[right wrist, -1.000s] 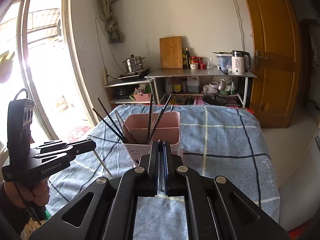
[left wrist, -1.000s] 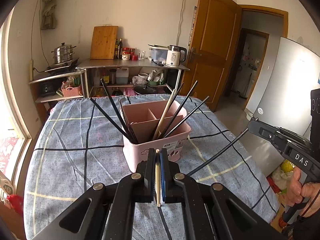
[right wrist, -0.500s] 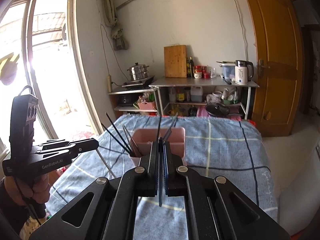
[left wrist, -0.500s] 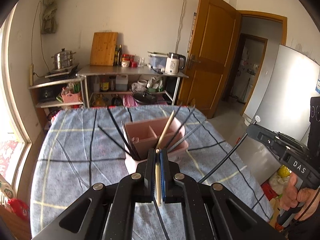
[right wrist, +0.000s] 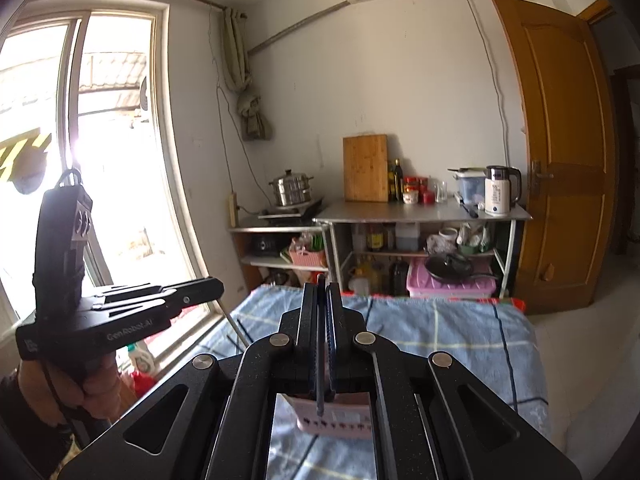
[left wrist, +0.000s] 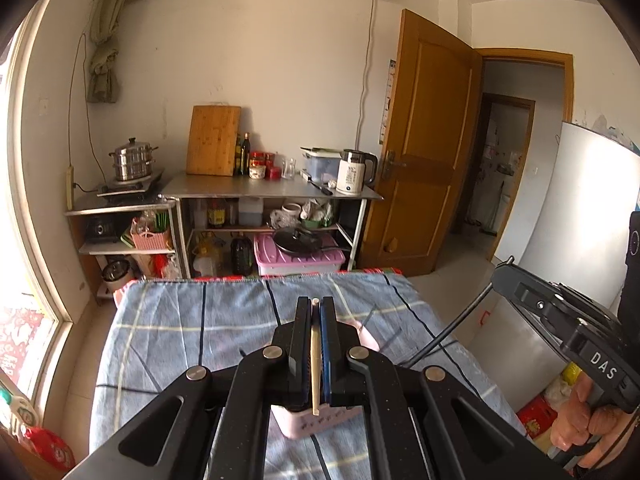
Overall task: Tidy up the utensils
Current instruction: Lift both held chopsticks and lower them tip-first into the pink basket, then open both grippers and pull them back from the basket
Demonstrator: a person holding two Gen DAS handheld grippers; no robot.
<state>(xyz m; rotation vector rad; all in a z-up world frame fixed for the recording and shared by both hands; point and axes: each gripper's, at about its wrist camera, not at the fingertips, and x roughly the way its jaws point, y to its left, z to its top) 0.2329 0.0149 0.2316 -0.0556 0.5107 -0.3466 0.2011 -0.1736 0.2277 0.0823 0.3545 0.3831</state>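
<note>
Left gripper (left wrist: 316, 308): fingers narrowed onto a pale wooden chopstick (left wrist: 315, 364), which lies along the gap between them, one end showing at the fingertips and the other projecting past the heel of the pads. Right gripper (right wrist: 321, 284): fingers closed on a dark chopstick (right wrist: 319, 344), held the same way, lengthwise between the pads. From the left wrist view the same dark stick (left wrist: 452, 332) slants down from the right gripper toward the bench.

The pink utensil holder (left wrist: 316, 420) stands on the bench under a blue checked cloth (left wrist: 180, 320), below both grippers and largely hidden by them; only its lower front wall and a part of its rim show. Dark chopstick tips (left wrist: 394, 336) stand out of it beside the left gripper. Which compartment each stick is over cannot be told.

Handling assessment: the chopsticks are light, stiff and thin. The dark one looks smooth and probably slippery, liable to slide or pivot between the pads; the wooden one should offer more friction. A hold near mid-length, stick aligned with the fingers, looks soundest. Neither appears fragile. The holder looks like light plastic and could tip or shift if a stick catches its wall.

Judgement: both sticks are held above the holder, not yet placed.
</note>
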